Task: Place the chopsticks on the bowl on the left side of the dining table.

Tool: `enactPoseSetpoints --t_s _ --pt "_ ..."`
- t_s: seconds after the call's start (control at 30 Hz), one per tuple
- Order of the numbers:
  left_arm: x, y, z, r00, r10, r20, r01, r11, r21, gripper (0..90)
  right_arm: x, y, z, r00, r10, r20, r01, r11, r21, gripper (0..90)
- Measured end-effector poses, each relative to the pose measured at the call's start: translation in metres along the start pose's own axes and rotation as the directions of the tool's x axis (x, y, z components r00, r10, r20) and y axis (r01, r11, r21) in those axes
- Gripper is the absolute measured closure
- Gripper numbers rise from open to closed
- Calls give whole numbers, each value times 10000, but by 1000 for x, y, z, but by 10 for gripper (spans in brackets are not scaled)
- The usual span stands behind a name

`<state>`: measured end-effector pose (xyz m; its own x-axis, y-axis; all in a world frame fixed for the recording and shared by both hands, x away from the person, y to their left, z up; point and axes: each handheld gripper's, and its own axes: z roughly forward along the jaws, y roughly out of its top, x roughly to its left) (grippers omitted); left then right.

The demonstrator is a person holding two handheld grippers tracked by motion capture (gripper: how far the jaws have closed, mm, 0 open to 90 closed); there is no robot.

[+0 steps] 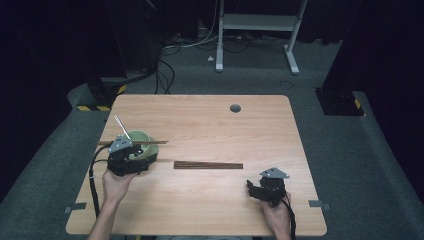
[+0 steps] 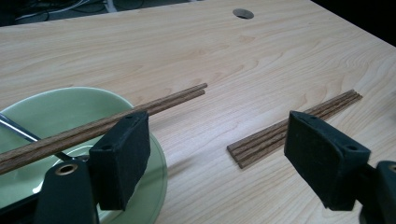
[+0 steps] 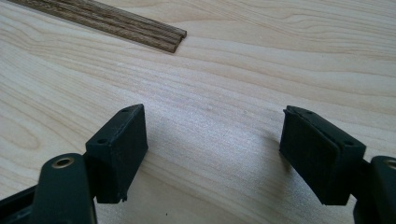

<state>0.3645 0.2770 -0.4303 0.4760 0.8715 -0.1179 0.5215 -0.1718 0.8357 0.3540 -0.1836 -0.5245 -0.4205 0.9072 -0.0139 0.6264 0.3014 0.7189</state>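
Observation:
A green bowl (image 1: 142, 141) (image 2: 70, 109) stands at the table's left with a thin metal utensil (image 1: 121, 126) (image 2: 16, 130) leaning out of it. A pair of brown chopsticks (image 1: 159, 142) (image 2: 177, 96) lies across the bowl's rim. A bundle of several more chopsticks (image 1: 208, 165) (image 2: 299, 125) (image 3: 116, 21) lies flat at mid-table. My left gripper (image 1: 136, 152) (image 2: 219, 126) is open at the bowl's near side, its left pad in front of the laid pair. My right gripper (image 1: 254, 189) (image 3: 214, 116) is open over bare wood, right of the bundle.
The wooden table (image 1: 210, 120) has a round cable hole (image 1: 235, 108) (image 2: 243, 13) near its far edge. Beyond it are a grey carpet, loose cables and a white metal frame (image 1: 257, 22). Tape marks sit at the near corners.

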Motion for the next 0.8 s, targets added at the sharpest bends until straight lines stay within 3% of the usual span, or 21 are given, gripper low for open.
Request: enactPoseSetpoints --t_s 0.8 --pt "-15 -1 7 9993 140 354 -136 9998 -111 228 0 0 0 10000 0 0 0 10000 1 226"
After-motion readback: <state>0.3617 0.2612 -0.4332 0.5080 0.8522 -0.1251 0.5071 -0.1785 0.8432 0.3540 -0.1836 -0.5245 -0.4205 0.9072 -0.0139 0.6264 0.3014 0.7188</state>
